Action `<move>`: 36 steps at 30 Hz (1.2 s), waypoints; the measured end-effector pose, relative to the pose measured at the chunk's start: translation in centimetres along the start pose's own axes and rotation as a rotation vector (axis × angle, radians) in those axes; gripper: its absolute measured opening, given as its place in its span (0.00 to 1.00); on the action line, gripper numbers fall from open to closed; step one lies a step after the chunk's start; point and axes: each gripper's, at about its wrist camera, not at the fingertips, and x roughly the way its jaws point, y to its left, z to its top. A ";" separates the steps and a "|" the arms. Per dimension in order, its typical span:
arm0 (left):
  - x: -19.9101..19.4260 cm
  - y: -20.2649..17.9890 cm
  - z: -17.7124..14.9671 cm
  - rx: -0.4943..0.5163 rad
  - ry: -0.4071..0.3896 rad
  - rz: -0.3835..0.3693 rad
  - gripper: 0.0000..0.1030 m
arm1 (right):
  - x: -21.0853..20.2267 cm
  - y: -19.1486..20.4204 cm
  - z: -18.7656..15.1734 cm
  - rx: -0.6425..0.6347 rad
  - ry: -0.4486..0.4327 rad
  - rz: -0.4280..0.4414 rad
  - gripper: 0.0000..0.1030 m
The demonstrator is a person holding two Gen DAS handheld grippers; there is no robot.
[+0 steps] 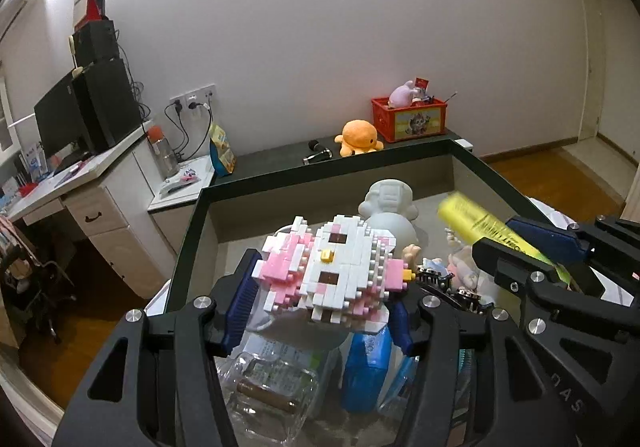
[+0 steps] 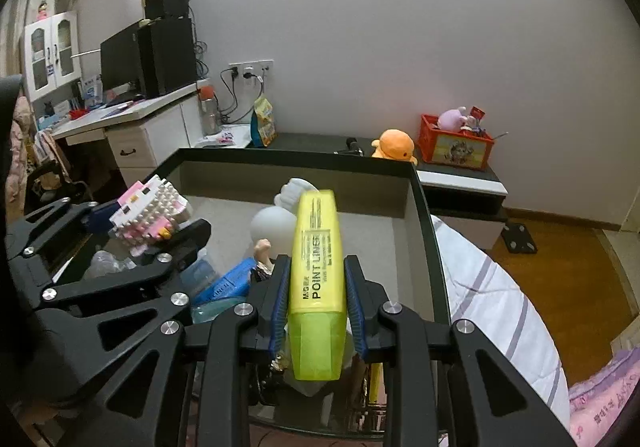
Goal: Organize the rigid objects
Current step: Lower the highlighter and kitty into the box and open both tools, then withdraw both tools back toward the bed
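A pink and white brick figure (image 1: 332, 267) sits between the blue pads of my left gripper (image 1: 326, 287), which is shut on it. In the right wrist view that figure (image 2: 148, 211) and the left gripper (image 2: 144, 223) show at the left. My right gripper (image 2: 318, 267) is shut on a yellow highlighter (image 2: 318, 247) that points forward; the left wrist view shows the highlighter (image 1: 480, 223) in the right gripper (image 1: 516, 243). Both hover over a dark-rimmed box (image 1: 320, 167) with a grey inside. In it lie a white figurine (image 1: 390, 211), a blue pack (image 1: 368, 367) and a clear plastic case (image 1: 268, 379).
Beyond the box a dark shelf carries an orange plush (image 1: 360, 137), a small black object (image 1: 318, 153) and a red crate (image 1: 412, 119) of toys. A white desk (image 1: 92, 167) with a monitor stands at the left. Striped bedding (image 2: 492, 287) lies right of the box.
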 end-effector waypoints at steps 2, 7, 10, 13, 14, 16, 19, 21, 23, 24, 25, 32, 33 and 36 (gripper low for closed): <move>-0.4 0.1 0.0 0.005 -0.010 0.024 0.65 | -0.4 -0.4 0.0 0.016 -0.002 -0.017 0.31; -2.6 1.4 0.3 -0.040 -0.031 0.056 0.84 | -2.7 -0.9 0.5 0.054 -0.042 -0.040 0.56; -5.1 2.3 0.5 -0.067 -0.065 0.065 0.91 | -4.7 -1.0 0.9 0.060 -0.075 -0.034 0.74; -8.4 3.0 0.5 -0.074 -0.118 0.080 0.99 | -7.6 -0.7 1.1 0.065 -0.114 0.008 0.80; -9.3 3.2 0.4 -0.074 -0.133 0.088 1.00 | -8.5 -0.6 1.1 0.066 -0.124 0.020 0.80; -12.3 3.5 0.1 -0.069 -0.178 0.097 1.00 | -10.5 0.0 0.9 0.055 -0.152 0.025 0.81; -15.9 3.9 -0.8 -0.070 -0.226 0.108 1.00 | -14.0 1.2 0.2 0.041 -0.205 0.025 0.86; -18.2 4.2 -1.6 -0.080 -0.258 0.114 1.00 | -16.2 1.9 -0.5 0.030 -0.236 0.033 0.89; -20.7 4.6 -2.7 -0.089 -0.295 0.137 1.00 | -18.5 2.8 -1.6 0.014 -0.274 0.025 1.00; -21.7 4.7 -3.2 -0.095 -0.307 0.140 1.00 | -19.6 3.5 -2.1 -0.003 -0.289 0.018 1.00; -22.8 4.8 -3.9 -0.099 -0.314 0.146 1.00 | -20.3 3.9 -2.5 -0.014 -0.302 0.020 1.00; -27.2 5.6 -7.9 -0.156 -0.327 0.132 1.00 | -24.3 6.1 -6.2 -0.041 -0.352 0.022 1.00; -27.4 5.7 -8.2 -0.163 -0.327 0.128 1.00 | -24.7 6.2 -6.5 -0.038 -0.362 0.021 1.00; -27.8 5.8 -8.9 -0.170 -0.332 0.133 1.00 | -25.2 6.9 -7.1 -0.047 -0.365 0.007 1.00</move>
